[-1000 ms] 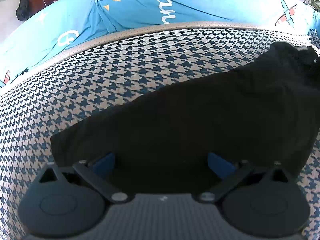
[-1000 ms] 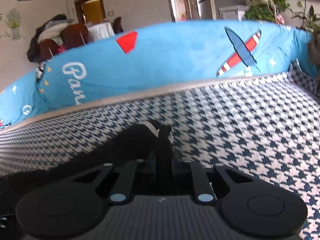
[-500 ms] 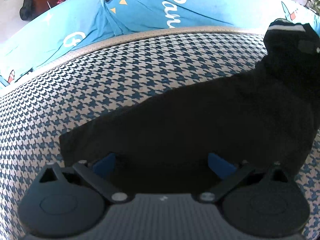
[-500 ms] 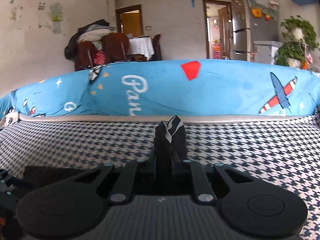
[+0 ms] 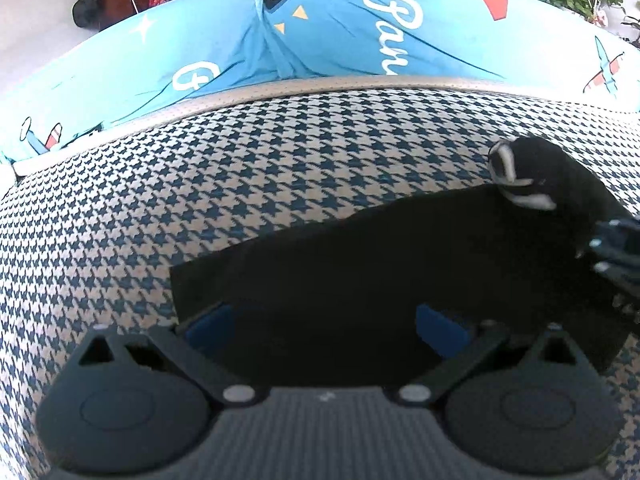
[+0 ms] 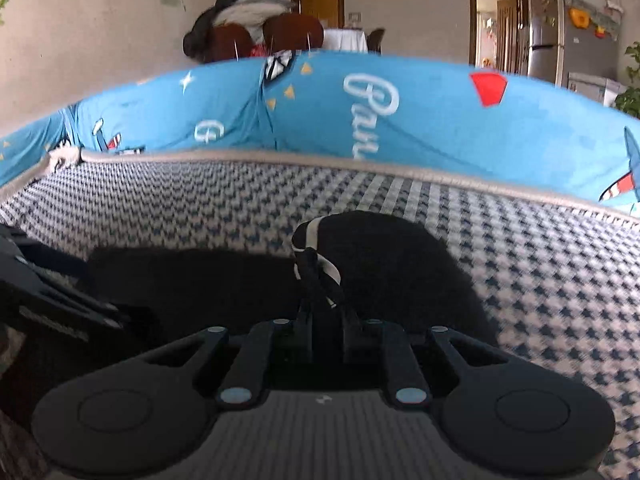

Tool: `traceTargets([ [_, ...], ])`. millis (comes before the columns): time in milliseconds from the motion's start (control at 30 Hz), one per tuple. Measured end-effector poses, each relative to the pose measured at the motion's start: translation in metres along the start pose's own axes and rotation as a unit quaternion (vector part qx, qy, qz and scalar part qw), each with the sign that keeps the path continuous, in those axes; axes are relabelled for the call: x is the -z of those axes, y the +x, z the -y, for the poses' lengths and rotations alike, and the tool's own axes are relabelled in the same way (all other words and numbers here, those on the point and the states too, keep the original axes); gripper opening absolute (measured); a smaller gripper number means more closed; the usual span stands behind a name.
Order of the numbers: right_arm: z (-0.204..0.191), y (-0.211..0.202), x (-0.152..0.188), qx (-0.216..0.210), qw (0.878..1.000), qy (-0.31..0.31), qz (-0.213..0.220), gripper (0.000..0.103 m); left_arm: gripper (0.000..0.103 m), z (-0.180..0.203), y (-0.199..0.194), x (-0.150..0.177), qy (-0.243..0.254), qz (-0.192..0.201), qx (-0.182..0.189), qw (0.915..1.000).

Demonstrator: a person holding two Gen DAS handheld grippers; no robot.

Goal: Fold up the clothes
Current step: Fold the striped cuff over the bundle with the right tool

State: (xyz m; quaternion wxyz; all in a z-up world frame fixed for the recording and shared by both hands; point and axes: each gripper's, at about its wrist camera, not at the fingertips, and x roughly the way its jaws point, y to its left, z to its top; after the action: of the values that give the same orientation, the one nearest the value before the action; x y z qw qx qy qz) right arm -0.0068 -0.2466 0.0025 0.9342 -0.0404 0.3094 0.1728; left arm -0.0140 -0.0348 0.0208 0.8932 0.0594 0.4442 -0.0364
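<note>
- A black garment (image 5: 360, 272) is lying on a houndstooth couch seat (image 5: 200, 200), its far-right end lifted into a bunched peak with a white-striped trim (image 6: 310, 236).
- The right tongs (image 6: 326, 312) are pinching that bunched end: the 2 jaws are standing almost together with a thin pleat of cloth between them, and the pads appear to be pressing on it.
- The left tongs (image 5: 320, 320) are hovering low over the near edge of the garment, their 2 blue pads (image 5: 208, 326) standing wide apart and gripping nothing; whether they are touching the cloth cannot be told.
- The cloth is looking soft, light and limp: it is sagging from the pinched end and lying flat elsewhere, so it is likely draping rather than holding any shape.
- Its dark surface is hiding creases and layers, so how many folds are already in cannot be judged.
- A good hold is probably a corner or hem, taken through all layers; a shallow pinch is risking slipping off the thin edge.
- The left tongs are probably best placed on the near-left corner (image 5: 180, 280), pinning it while the lifted end is carried over.
- A blue printed cover (image 5: 360, 32) is lining the backrest behind.
</note>
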Motion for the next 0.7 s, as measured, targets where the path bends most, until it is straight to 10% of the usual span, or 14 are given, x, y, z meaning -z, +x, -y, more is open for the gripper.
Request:
traceTargets([
  [433,0.005,-0.044,-0.012,-0.066,0.996,0.048,0.026,0.036,0.103,-0.012,-0.005,0.003,-0.002,0.002,-0.013,0.9999],
  [700,0.043,-0.074,-0.011,0.061,0.989,0.117,0.063,0.036,0.103,-0.017,-0.004,0.008,-0.001,0.000,-0.023,0.9997],
])
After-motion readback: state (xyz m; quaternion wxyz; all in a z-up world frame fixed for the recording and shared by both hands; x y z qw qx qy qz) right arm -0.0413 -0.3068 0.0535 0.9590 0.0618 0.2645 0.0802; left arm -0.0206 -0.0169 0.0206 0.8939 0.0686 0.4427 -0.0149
